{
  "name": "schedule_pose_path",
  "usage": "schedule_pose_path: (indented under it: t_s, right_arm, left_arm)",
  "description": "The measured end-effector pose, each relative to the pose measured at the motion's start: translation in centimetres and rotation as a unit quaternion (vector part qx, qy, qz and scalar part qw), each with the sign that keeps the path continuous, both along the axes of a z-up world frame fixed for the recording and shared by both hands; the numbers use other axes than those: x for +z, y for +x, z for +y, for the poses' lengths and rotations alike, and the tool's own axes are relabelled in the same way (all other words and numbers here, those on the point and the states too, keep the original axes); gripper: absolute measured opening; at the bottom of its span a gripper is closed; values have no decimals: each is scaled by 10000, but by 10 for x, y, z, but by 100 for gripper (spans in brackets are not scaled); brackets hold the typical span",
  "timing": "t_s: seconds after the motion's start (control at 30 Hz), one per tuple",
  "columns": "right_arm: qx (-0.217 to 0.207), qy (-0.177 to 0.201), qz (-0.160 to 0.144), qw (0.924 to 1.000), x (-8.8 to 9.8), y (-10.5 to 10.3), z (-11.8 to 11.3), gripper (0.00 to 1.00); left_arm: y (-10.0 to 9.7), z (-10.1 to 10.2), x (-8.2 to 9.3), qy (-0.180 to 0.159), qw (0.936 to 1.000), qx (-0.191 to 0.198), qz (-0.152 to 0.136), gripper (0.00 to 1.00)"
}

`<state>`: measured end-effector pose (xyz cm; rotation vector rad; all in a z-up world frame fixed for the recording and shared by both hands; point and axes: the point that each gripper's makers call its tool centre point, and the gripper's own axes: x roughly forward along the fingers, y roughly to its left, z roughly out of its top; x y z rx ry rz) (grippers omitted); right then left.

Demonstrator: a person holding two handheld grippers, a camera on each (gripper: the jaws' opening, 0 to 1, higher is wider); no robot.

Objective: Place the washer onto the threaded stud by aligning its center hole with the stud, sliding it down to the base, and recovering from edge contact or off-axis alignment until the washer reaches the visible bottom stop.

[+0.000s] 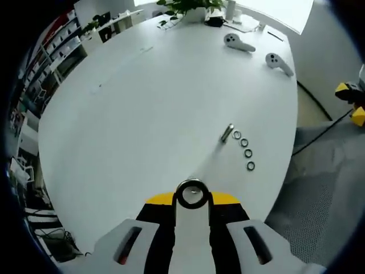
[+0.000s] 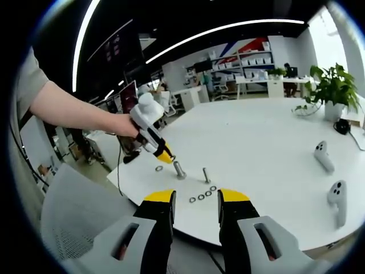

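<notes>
Holding a washer (image 1: 191,194) pinched in my left gripper (image 1: 192,200), right gripper (image 2: 195,201) open and empty; tilt it near the stud (image 2: 206,174) and it'll snag the threads.

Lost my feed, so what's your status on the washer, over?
Left gripper shut on washer. Right gripper open, empty. Washer not yet on stud. Spare washers lie nearby, nothing in the way.
</notes>
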<state>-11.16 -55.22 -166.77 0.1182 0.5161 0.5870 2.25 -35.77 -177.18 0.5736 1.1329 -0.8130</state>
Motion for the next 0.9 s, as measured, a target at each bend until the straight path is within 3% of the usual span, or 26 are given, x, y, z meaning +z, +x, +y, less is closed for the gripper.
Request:
schedule_pose_path:
  t_s: [0.63, 0.9]
  right_arm:
    - [-25, 2, -4, 10000, 0, 0, -1, 32]
    - [-53, -13, 8, 10000, -1, 0, -2, 31]
  left_arm:
    - [4, -5, -18, 313, 9988, -355, 78, 19]
    - [4, -7, -41, 493, 9975, -490, 138, 19]
